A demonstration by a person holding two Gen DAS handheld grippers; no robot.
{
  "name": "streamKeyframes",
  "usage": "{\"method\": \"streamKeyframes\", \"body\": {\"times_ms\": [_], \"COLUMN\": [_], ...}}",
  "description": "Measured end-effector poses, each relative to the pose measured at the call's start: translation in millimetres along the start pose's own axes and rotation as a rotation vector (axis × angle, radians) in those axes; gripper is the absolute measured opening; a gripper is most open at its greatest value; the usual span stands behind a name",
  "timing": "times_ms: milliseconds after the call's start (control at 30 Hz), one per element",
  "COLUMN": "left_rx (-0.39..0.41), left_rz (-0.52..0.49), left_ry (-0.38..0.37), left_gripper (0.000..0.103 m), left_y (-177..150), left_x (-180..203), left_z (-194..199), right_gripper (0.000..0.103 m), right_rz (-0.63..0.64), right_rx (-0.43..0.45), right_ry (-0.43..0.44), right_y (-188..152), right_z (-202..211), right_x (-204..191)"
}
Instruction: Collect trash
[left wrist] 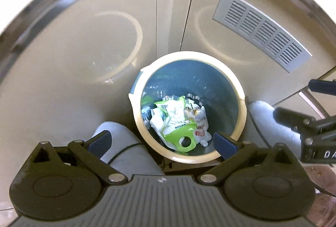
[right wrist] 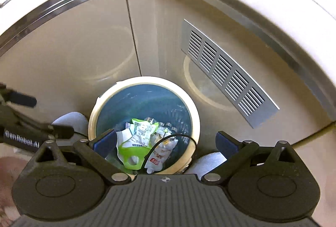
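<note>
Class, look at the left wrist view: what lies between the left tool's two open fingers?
The trash bin, seen from above, with crumpled wrappers inside it. Nothing sits in the left tool itself; beside the bin are the person's grey slippers.

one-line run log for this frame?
left gripper: open, empty | right gripper: open, empty | wrappers: in trash bin | phase: above bin

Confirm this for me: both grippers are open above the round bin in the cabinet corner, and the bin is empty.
Not quite. Both grippers, left and right, are open above the round bin in the cabinet corner, but it is not empty: crumpled wrappers, including a green and white pouch, lie at the bottom. The left wrist view shows this, and the right wrist view agrees.
</note>
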State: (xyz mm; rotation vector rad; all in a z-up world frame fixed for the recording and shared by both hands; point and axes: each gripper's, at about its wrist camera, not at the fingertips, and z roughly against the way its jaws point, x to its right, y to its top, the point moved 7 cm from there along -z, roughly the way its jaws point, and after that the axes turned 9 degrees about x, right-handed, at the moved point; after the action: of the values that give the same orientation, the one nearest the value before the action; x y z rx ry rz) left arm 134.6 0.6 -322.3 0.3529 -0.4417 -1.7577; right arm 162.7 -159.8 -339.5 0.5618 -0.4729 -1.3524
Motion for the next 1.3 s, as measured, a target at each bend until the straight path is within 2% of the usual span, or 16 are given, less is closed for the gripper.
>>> {"method": "streamKeyframes", "body": {"times_ms": [300, 533, 667, 800, 967, 1133, 1200, 1300], "left_rx": [0.041, 0.091, 0.053, 0.052, 0.033, -0.071, -0.082, -0.088], "left_rz": [-0.070, -0.101, -0.096, -0.099, -0.115, -0.057, -0.030, -0.042], "left_ry": [0.037, 0.111, 0.131, 0.142, 0.077, 0.029, 0.059, 0.105], "left_gripper": [0.103, 0.103, 0.103, 0.103, 0.103, 0.103, 0.103, 0.103], "left_y": [-4, -2, -4, -1, 2, -6, -9, -13], "left_x": [3, 0, -6, -11, -8, -7, -11, -12], "left_z": [27, 43, 40, 40, 37, 21, 14, 6], "right_gripper": [0.100, 0.101, 0.101, 0.101, 0.102, 0.102, 0.103, 0.103], "right_rz": [0.043, 0.066, 0.059, 0.052, 0.053, 0.061, 0.062, 0.058], "right_rx": [0.037, 0.056, 0.046, 0.040, 0.015, -0.015, -0.031, -0.060], "right_ry": [-0.044, -0.058, -0.060, -0.059, -0.050, -0.037, -0.031, -0.027], "right_y": [-9, -9, -10, -8, -10, -12, -14, -18], "right_z": [35, 45, 45, 43, 36, 26, 22, 14], "right_x": [-7, -7, -6, -5, -4, -7, -7, -7]}}
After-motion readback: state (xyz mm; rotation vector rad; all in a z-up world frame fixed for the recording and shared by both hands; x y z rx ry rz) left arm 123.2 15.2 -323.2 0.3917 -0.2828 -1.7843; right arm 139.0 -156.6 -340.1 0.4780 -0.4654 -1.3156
